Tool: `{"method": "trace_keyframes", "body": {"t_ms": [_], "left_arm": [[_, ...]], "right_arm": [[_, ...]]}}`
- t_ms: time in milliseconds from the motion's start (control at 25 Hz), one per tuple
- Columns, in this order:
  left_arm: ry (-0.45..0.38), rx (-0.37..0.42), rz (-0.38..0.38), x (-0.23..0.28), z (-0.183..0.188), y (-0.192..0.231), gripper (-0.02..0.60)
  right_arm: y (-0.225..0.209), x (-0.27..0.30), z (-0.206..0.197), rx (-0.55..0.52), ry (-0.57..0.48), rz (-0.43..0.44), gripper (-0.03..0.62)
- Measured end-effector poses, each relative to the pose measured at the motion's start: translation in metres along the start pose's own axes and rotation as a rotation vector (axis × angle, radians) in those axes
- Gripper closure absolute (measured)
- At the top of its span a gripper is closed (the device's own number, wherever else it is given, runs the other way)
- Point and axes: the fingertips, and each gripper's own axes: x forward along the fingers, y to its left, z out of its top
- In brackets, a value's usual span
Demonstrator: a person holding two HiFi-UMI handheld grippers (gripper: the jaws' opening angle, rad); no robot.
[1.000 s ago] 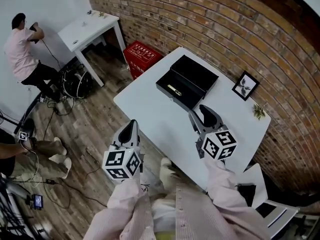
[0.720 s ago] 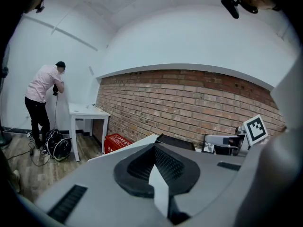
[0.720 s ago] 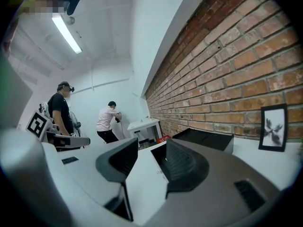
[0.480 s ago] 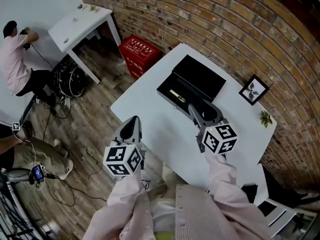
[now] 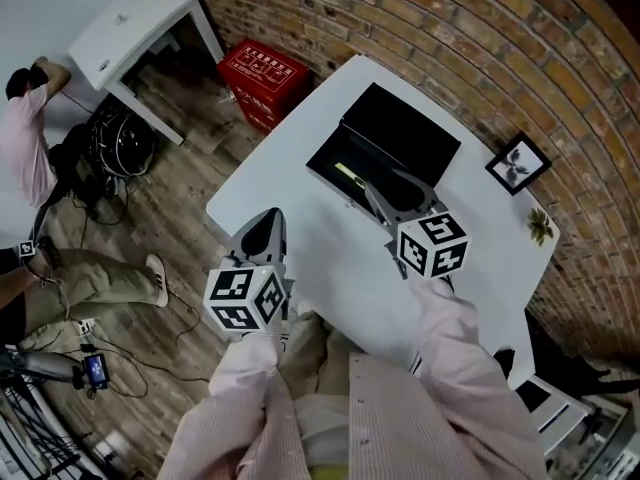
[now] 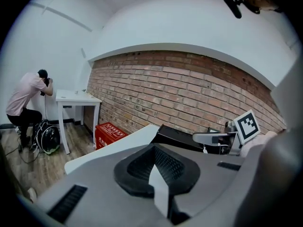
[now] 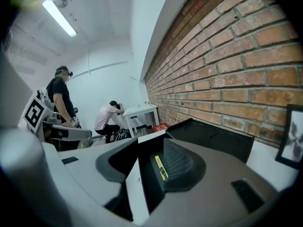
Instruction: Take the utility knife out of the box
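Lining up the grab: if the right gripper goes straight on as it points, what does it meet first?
Probably the utility knife in the open black box: the right gripper frames it between open jaws. Depth is unclear, so the box's near wall might come first.

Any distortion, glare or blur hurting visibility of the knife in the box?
Head view: fisheye curves the brick wall; utility knife small but legible in the box. Right gripper view: dark vignette, ceiling lamp flares top left, knife clear. Left gripper view: vignette, knife not visible.

Recording lab, brick wall (image 5: 420,28), white table (image 5: 290,193), cables (image 5: 120,143) on wood floor (image 5: 180,173)
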Motion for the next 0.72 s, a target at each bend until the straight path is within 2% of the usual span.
{"method": "trace_keyframes", "body": {"t_ms": [160,720], "left_arm": [[0.029,-0.004,-0.036,0.023,-0.004,0.003,0.589],[0.118,-0.04,-0.115,0.084,-0.026,0.011,0.589]], "right_arm": [[-0.009,0.021,-0.008,-0.022,0.064,0.01,0.422],[-0.011,0.081,-0.051,-0.106,0.334,0.123,0.425]]}}
